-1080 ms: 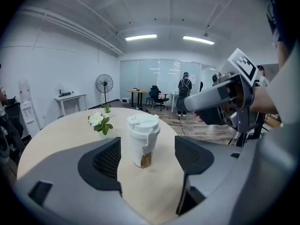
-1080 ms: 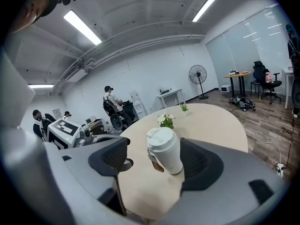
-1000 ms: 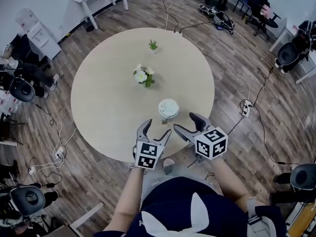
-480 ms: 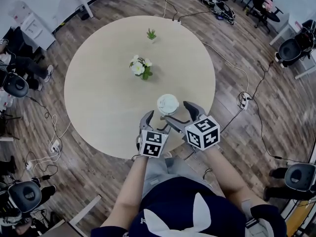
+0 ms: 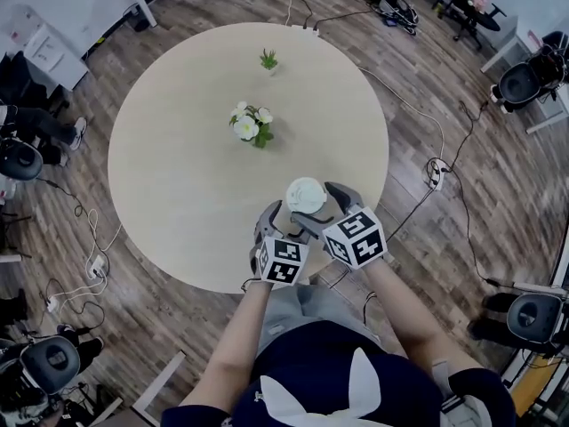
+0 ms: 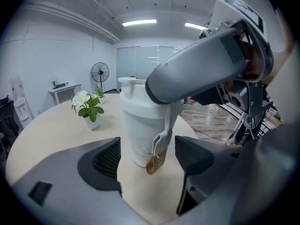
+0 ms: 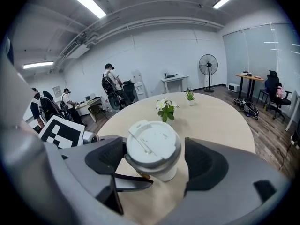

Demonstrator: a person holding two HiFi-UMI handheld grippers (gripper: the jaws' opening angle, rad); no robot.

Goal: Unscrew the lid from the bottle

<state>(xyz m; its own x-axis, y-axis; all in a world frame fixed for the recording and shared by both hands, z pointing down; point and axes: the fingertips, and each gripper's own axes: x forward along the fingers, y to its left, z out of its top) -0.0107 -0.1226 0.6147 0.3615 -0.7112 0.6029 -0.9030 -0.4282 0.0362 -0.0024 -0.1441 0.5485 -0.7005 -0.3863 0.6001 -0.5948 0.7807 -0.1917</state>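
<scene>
A white bottle (image 5: 305, 196) with a white lid (image 7: 153, 143) stands upright near the front edge of the round beige table (image 5: 178, 176). My right gripper (image 5: 322, 207) comes at it from the right, high up. In the right gripper view the right gripper (image 7: 154, 165) has its jaws spread wide round the lid, with a gap on the right side. My left gripper (image 5: 283, 222) sits lower and nearer to me. In the left gripper view the left gripper (image 6: 147, 165) is open, the bottle's body (image 6: 140, 130) just ahead between its pads. A brown tag (image 6: 153, 162) hangs from the bottle.
A small pot of white flowers (image 5: 248, 124) stands mid-table and a tiny green plant (image 5: 268, 59) near the far edge. Cables (image 5: 436, 176) trail over the wooden floor to the right. Office chairs (image 5: 520, 83) and people at desks (image 7: 110, 86) ring the room.
Both grippers moved forward over the table edge to the bottle. The right gripper's jaws went from short of the bottle to either side of its lid, and look wider.
</scene>
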